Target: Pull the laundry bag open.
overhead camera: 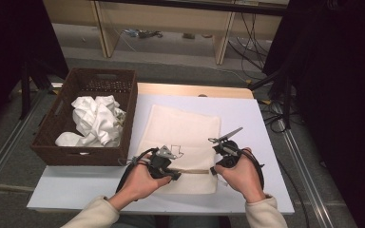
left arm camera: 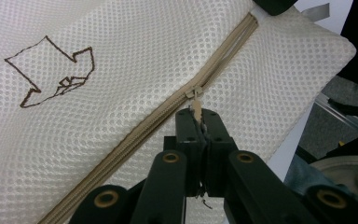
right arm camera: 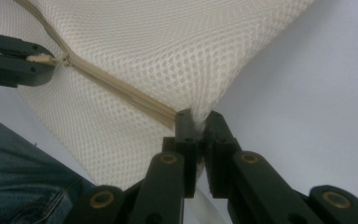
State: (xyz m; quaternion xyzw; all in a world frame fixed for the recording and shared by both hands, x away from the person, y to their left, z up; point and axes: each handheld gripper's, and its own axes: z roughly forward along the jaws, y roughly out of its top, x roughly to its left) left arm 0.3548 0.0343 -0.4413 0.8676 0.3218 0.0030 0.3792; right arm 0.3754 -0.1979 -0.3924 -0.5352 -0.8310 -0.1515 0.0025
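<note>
Lab: loose cables, black curtains

We see our right gripper clamped on the corner of the cream mesh bag, right where the tan zipper ends. Farther off, the left gripper pinches the zipper pull. The bag lies on the white table.

The mesh bag runs off the top and left edges of the left gripper view, and its zipper vanishes behind the black jaws at the bottom. In the right gripper view, the bag corner disappears between the 2 jaws. In the high view, both hands cover the bag's near edge, and the small brown drawing is too small to read.
</note>
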